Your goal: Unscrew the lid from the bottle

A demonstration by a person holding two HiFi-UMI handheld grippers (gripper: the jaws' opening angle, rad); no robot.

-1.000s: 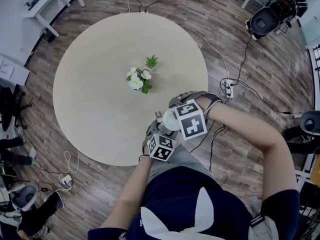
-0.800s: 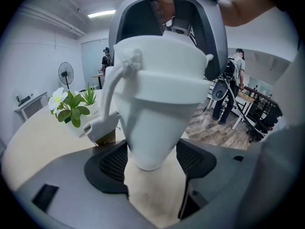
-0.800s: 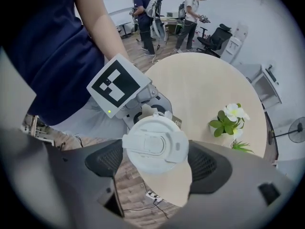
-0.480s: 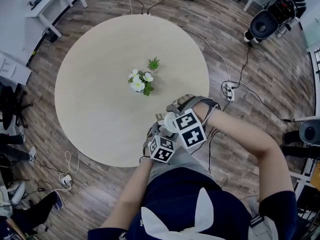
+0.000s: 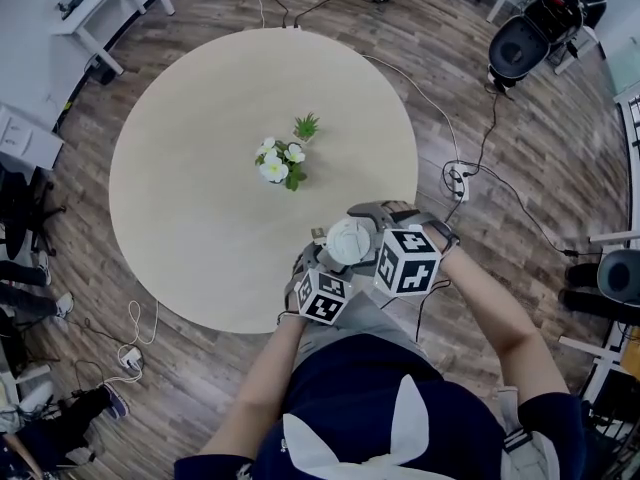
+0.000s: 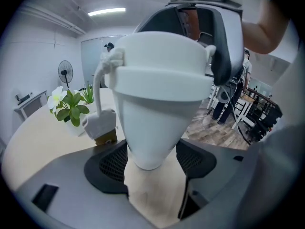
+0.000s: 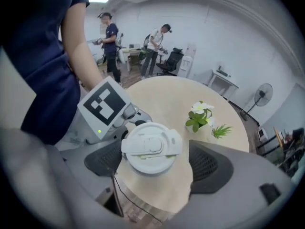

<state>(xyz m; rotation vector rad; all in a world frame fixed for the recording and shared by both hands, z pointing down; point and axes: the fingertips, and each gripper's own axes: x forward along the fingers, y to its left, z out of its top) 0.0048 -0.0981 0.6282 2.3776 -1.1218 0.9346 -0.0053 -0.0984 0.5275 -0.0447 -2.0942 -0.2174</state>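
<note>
The left tongs (image 6: 151, 159) clamp the bottle (image 6: 152, 123) base near the bench's (image 5: 200, 168) four o'clock edge, bracing it against twist. The right tongs (image 7: 157, 163) straddle the lid (image 7: 151, 146) with jaws spread, apparently not yet gripping.

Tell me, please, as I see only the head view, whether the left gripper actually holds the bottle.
Observer: Yes; the left gripper view shows the left gripper shut on the white bottle, its jaws pressing the tapered lower body.
Operator: Is the right gripper clamped on the lid?
Observer: No; in the right gripper view the right gripper brackets the lid with jaws apart, a clear gap at one side.
</note>
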